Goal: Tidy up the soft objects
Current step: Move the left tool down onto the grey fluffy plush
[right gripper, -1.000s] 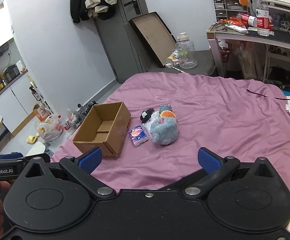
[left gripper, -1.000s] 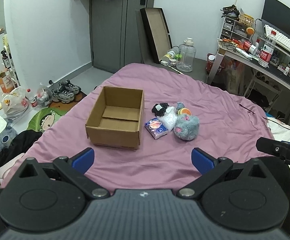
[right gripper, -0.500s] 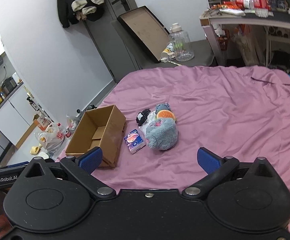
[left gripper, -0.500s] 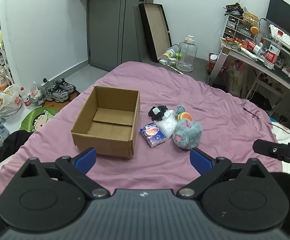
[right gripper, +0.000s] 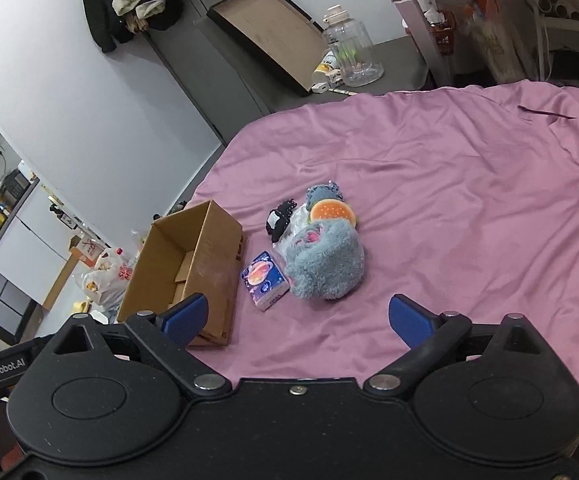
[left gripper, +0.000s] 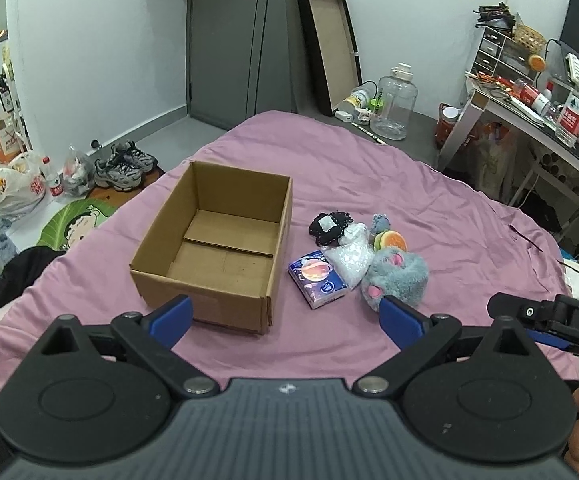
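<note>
An open, empty cardboard box (left gripper: 217,248) (right gripper: 193,264) sits on the purple bedspread (left gripper: 369,184). To its right lies a cluster: a blue tissue pack (left gripper: 317,278) (right gripper: 264,280), a grey-blue fluffy plush (left gripper: 397,276) (right gripper: 325,264), a clear plastic bag (left gripper: 351,258), a black cloth item (left gripper: 329,226) (right gripper: 279,220), an orange-topped soft toy (left gripper: 391,240) (right gripper: 331,212) and a small grey plush (left gripper: 380,222). My left gripper (left gripper: 285,318) is open and empty, short of the box's near wall. My right gripper (right gripper: 297,318) is open and empty, short of the plush.
Beyond the bed's far end stand a large clear water jug (left gripper: 393,108), a leaning flat box (left gripper: 329,44) and a grey door. A cluttered desk (left gripper: 537,112) is at the right. Shoes (left gripper: 123,166) and bags lie on the floor left of the bed.
Both grippers have moved forward and tilted down towards the bed, so the box and the cluster of soft objects appear closer. Both jaws stay open.
</note>
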`<state>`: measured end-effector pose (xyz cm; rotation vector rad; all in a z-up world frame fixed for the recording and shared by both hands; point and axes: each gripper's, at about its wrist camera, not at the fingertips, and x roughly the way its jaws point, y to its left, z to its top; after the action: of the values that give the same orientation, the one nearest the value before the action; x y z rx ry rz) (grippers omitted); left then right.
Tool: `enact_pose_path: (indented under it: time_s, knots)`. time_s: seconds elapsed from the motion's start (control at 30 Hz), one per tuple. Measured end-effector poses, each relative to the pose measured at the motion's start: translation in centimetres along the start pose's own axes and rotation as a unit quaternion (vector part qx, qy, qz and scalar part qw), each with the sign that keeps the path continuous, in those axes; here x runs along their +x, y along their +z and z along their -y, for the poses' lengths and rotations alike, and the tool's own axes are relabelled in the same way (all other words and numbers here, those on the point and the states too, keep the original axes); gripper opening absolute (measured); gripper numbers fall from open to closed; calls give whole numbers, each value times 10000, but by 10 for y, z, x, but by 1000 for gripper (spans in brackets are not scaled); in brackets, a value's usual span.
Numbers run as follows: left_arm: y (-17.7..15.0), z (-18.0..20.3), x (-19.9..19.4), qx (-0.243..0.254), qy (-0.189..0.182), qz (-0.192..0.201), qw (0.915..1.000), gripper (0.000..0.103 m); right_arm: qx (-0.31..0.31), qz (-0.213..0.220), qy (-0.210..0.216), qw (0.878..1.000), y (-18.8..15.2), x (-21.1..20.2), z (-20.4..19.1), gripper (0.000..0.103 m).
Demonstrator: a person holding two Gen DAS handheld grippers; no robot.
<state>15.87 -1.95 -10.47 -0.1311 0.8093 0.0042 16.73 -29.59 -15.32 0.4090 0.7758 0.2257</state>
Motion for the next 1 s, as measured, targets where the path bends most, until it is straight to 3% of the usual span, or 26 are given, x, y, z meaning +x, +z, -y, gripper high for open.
enact_pose_path:
  time_s: [0.17,0.4,0.53,0.7,1.0]
  knots:
    - [7,4,16,-1,-18,-47,10000,99,180,-25,29,9998,7,12,7,97]
    - [15,15,35,11,-105,-49,9999,90,355,78,-26,9993,14,26,14,97]
    - [18,22,48,-18,-170,-100,9998,84,611,137,2,9980,17,33,24,86]
    - [20,31,66,-105,-253,-217,9994,69,870,188,57,9960,22,42,34,83]
    - [25,48,93,-253,-299,-324,9987,55,1335,-49,184,9909,32,79,56,70]
